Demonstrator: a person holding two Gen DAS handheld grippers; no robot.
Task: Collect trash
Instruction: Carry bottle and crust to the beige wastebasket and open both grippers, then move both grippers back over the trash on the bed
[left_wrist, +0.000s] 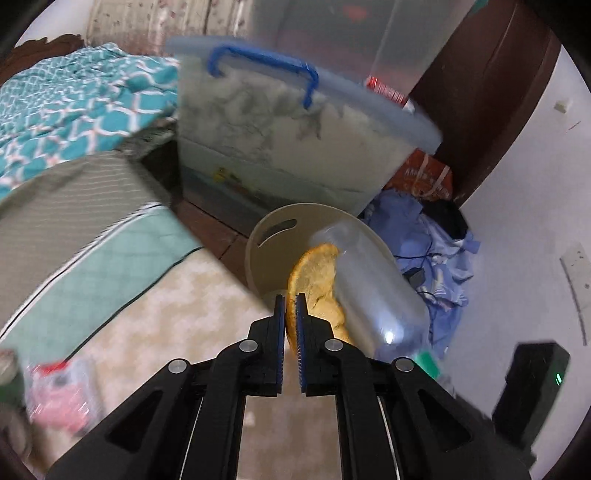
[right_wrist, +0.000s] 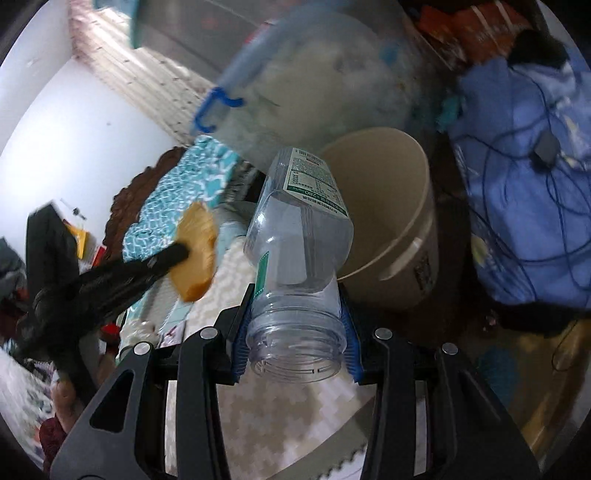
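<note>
Both tools are carrying trash: the right tool (right_wrist: 297, 332) is gripping the empty bottle (right_wrist: 299, 236), the left tool (left_wrist: 291, 325) pinching an orange peel (left_wrist: 314, 280). The beige bin (right_wrist: 399, 206) sits just ahead; next, releasing over it.

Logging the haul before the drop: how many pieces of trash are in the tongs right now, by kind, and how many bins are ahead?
Peel, in the left tongs: 1
Bottle, in the right tongs: 1
Bin: 1
Total: 3
</note>
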